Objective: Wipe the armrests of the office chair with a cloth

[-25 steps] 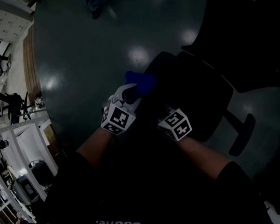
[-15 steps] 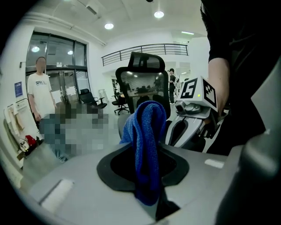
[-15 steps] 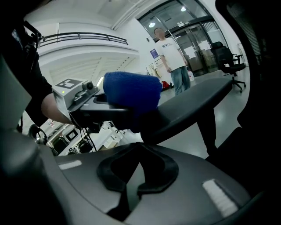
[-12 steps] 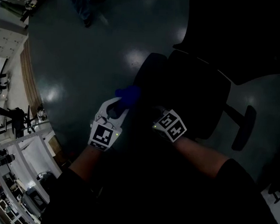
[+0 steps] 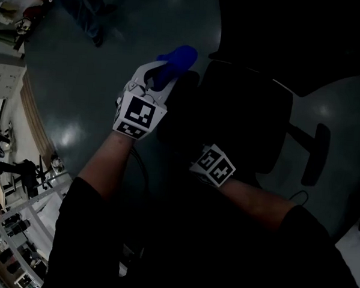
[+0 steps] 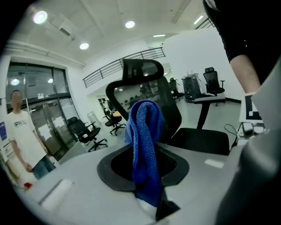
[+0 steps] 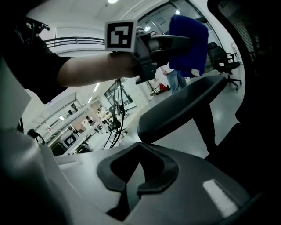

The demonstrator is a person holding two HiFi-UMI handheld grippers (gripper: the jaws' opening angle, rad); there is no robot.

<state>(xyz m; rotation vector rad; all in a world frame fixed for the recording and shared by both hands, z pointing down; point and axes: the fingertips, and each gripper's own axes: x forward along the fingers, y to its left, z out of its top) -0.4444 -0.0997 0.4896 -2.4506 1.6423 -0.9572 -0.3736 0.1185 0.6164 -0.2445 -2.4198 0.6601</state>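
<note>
My left gripper (image 5: 164, 72) is shut on a blue cloth (image 5: 177, 57), held in the air above the black office chair's left armrest (image 5: 177, 104). In the left gripper view the cloth (image 6: 145, 145) hangs folded from between the jaws, with the chair's backrest (image 6: 147, 88) and far armrest (image 6: 210, 100) behind it. In the right gripper view the left armrest pad (image 7: 184, 110) lies just ahead, and the cloth (image 7: 189, 41) hovers above it without touching. My right gripper (image 5: 198, 154) sits low by the seat's (image 5: 244, 123) front, jaws together and empty.
The chair's right armrest (image 5: 315, 155) sticks out at the right. A person's legs (image 5: 84, 15) stand on the dark glossy floor at upper left. Desks and equipment (image 5: 13, 222) line the left edge. More office chairs (image 6: 83, 132) stand further off.
My left gripper has risen and moved forward with the cloth, from beside the armrest to above it. The right gripper has barely shifted, a little down and left.
</note>
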